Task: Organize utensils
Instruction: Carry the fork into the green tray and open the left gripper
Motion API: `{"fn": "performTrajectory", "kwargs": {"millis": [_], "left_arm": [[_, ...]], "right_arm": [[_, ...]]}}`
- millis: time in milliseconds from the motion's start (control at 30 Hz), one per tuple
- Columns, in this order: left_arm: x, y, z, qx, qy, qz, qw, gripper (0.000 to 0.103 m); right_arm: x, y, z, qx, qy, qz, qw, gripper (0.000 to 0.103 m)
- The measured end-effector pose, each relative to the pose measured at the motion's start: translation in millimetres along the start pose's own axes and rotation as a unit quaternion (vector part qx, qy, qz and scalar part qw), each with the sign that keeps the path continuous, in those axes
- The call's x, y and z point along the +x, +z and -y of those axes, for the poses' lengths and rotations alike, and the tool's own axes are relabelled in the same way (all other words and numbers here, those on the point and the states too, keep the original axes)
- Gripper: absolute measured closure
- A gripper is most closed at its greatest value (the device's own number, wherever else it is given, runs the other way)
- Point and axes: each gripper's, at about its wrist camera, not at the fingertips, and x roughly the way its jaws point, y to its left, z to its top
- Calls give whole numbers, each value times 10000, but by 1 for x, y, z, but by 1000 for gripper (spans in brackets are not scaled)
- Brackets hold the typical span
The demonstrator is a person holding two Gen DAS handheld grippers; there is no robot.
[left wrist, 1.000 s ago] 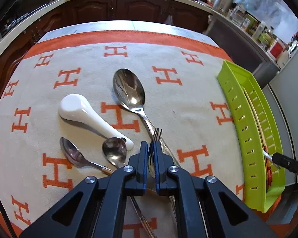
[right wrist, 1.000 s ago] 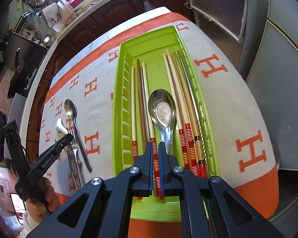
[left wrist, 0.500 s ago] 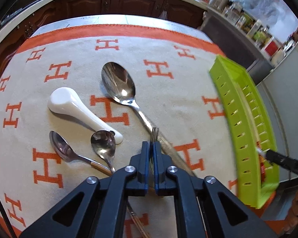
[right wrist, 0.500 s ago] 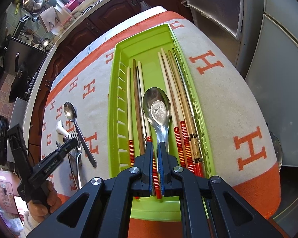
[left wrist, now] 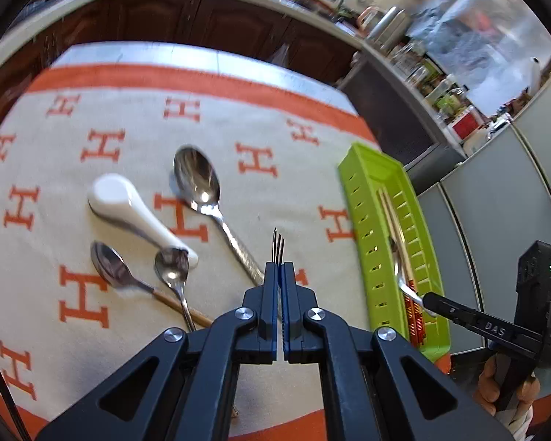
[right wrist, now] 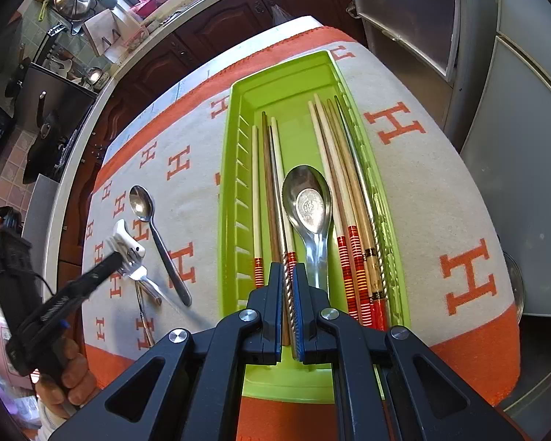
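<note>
My left gripper (left wrist: 280, 269) is shut on a steel fork (left wrist: 278, 245) and holds it above the cloth, tines poking out past the tips. Below it lie a large steel spoon (left wrist: 198, 183), a white ceramic spoon (left wrist: 128, 209) and two small spoons (left wrist: 110, 264) (left wrist: 172, 266). In the right wrist view my right gripper (right wrist: 288, 270) hangs over the near end of the green tray (right wrist: 226, 191). Its jaws are nearly together, with the twisted end of a metal chopstick (right wrist: 289, 294) in the slit. A steel spoon (right wrist: 306, 202) and several chopsticks (right wrist: 352, 253) lie in the tray.
An H-patterned white and orange cloth (left wrist: 136, 139) covers the table. Grey cabinets (right wrist: 525, 147) stand close on the tray's right side. Dark wooden cupboards (left wrist: 202, 22) and a cluttered counter run along the back. A person's hand (right wrist: 66, 378) grips the left tool.
The left jaws closed fully on the fork and lifted it off the cloth, and that view has tilted up. The right gripper has stayed where it was.
</note>
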Motion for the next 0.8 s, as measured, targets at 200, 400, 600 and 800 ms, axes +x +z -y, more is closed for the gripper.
{"fn": "performTrajectory", "kwargs": {"millis": [200,400,600,800], "left_arm": [[-33,1,13,337,-71,593,9976,103],[-59,5,27,598,-251,897,9939,103],[-68,14,47,747,-641,760,9922,103],[-28,21,93,1262,-900,186,9877,103]], "right_arm": [[-4,-1,-6,-100,75,37,9999,98],[-11,-3,-10,-125,119,99,9998,98],[-34,-2,0,-17,69,405,9992,98],[-60,-9,32,312,-79,669,9972,98]]}}
